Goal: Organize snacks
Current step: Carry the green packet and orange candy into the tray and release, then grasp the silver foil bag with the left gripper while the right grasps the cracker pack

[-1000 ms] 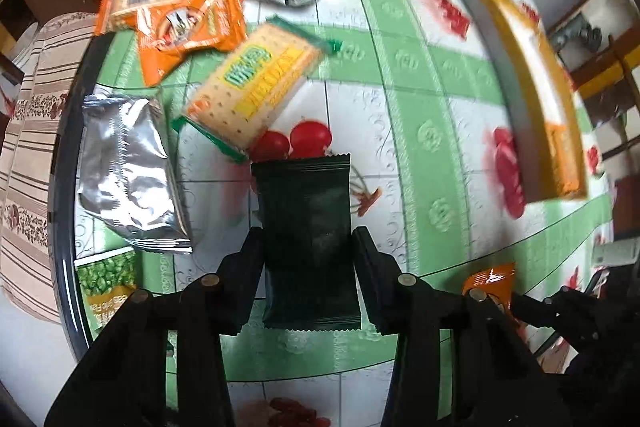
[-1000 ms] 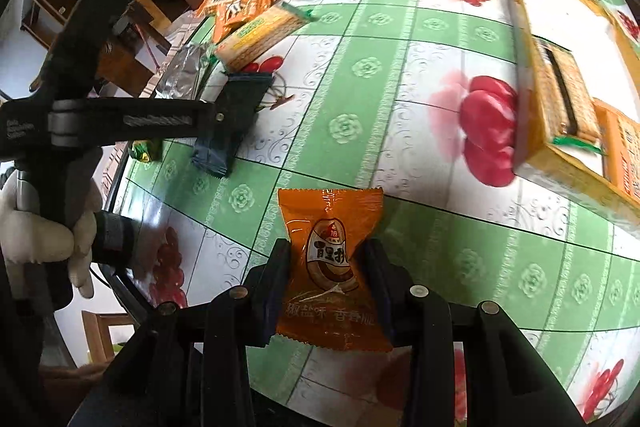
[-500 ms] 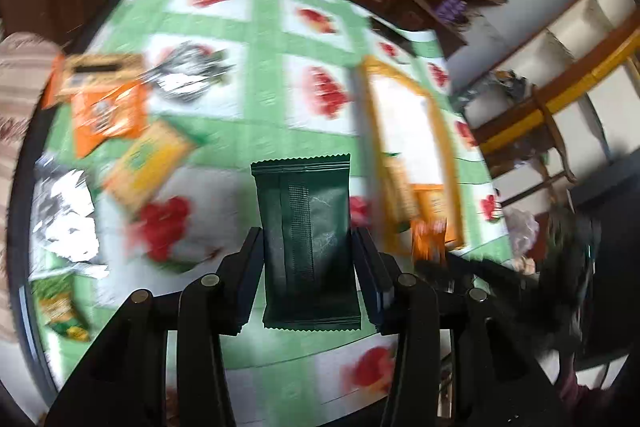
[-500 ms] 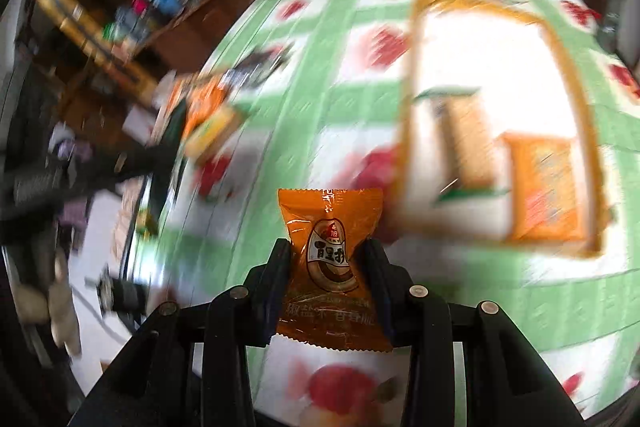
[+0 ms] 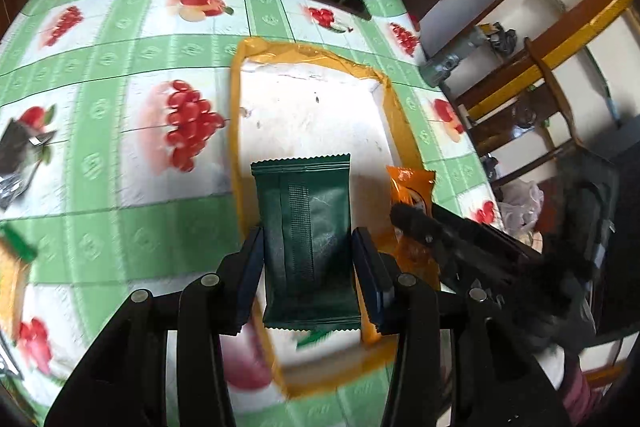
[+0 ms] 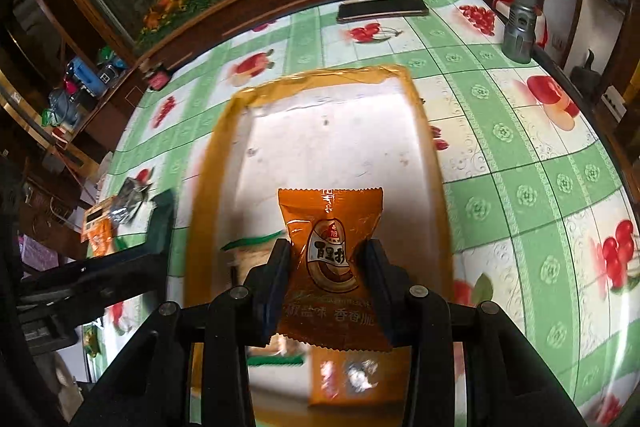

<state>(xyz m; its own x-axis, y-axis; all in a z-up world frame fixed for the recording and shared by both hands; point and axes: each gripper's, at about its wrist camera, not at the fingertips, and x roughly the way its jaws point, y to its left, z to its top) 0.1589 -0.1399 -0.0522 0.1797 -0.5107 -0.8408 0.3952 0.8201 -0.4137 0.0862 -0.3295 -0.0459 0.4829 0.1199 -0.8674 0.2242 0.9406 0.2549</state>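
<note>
Here, crinkled orange packet (image 6: 334, 263), glossy green packet (image 5: 306, 239).

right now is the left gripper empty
No, the left gripper is shut on a dark green packet above the yellow box.

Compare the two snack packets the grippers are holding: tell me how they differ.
The dark green packet is plain, showing its back seam with no print; the orange packet faces the camera with a round logo and printed characters. The green one sits in the left gripper, the orange one in the right gripper. Both are pinched by their side edges, have zigzag-cut ends, and hang over the yellow-rimmed box.
</note>
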